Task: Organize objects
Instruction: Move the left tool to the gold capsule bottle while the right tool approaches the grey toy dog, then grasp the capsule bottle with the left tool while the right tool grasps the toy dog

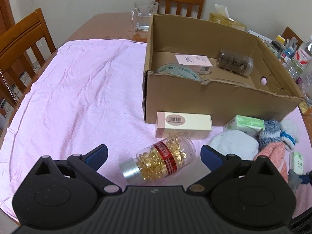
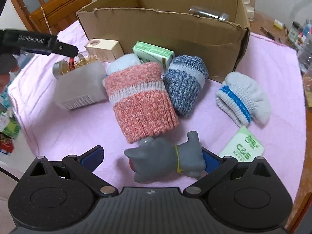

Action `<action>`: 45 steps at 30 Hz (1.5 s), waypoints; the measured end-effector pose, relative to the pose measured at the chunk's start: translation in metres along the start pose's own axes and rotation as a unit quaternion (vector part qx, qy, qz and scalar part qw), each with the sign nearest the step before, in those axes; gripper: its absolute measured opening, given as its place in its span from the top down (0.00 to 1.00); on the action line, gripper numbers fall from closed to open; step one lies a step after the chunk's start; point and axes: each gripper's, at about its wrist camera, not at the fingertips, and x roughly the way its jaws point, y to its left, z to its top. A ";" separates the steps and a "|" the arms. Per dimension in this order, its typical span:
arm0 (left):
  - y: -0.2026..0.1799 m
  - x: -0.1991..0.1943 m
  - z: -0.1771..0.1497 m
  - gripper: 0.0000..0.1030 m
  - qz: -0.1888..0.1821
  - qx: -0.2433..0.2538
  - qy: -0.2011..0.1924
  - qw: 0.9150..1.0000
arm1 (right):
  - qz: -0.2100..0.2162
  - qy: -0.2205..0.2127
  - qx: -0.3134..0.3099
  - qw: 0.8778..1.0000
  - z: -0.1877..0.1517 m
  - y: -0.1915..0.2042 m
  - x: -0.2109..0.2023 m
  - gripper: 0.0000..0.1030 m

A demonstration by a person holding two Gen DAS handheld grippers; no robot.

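A cardboard box (image 1: pixel 214 101) stands on the pink cloth (image 1: pixel 78 89) and holds a pink carton (image 1: pixel 194 61), a dark jar (image 1: pixel 235 62) and a tape roll (image 1: pixel 179 71). My left gripper (image 1: pixel 154 154) is open around a clear bottle of golden capsules (image 1: pixel 161 160) lying on the cloth. My right gripper (image 2: pixel 152 156) is open around a grey toy animal (image 2: pixel 165 159) lying on its side. In front of the box (image 2: pixel 175 31) lie a pink rolled sock (image 2: pixel 140 101), a blue one (image 2: pixel 185 83), a white one (image 2: pixel 243 99) and a green carton (image 2: pixel 154 53).
A pink carton (image 1: pixel 183 124) lies against the box's front. A green tissue pack (image 2: pixel 242 148) lies at the right, a white bottle (image 2: pixel 80 89) at the left. A glass jug (image 1: pixel 143 15) and wooden chairs (image 1: pixel 23 44) stand behind. Bottles (image 1: pixel 298 58) crowd the far right.
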 end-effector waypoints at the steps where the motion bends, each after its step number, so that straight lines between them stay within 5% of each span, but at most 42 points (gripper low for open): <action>1: -0.001 0.002 0.001 0.02 0.001 -0.002 -0.001 1.000 | -0.005 0.001 0.006 1.000 0.000 0.000 0.003 0.00; 10: -0.007 0.029 0.006 0.02 0.011 -0.009 0.003 1.000 | -0.055 0.004 -0.037 0.998 -0.003 0.017 0.017 0.00; 28: 0.034 0.008 -0.027 0.02 -0.007 0.004 0.007 1.000 | -0.055 0.009 -0.037 0.998 -0.002 0.015 0.015 0.00; 45: 0.029 0.035 -0.027 0.03 -0.012 0.007 -0.006 1.000 | -0.049 -0.005 -0.047 0.998 -0.006 0.012 0.013 0.00</action>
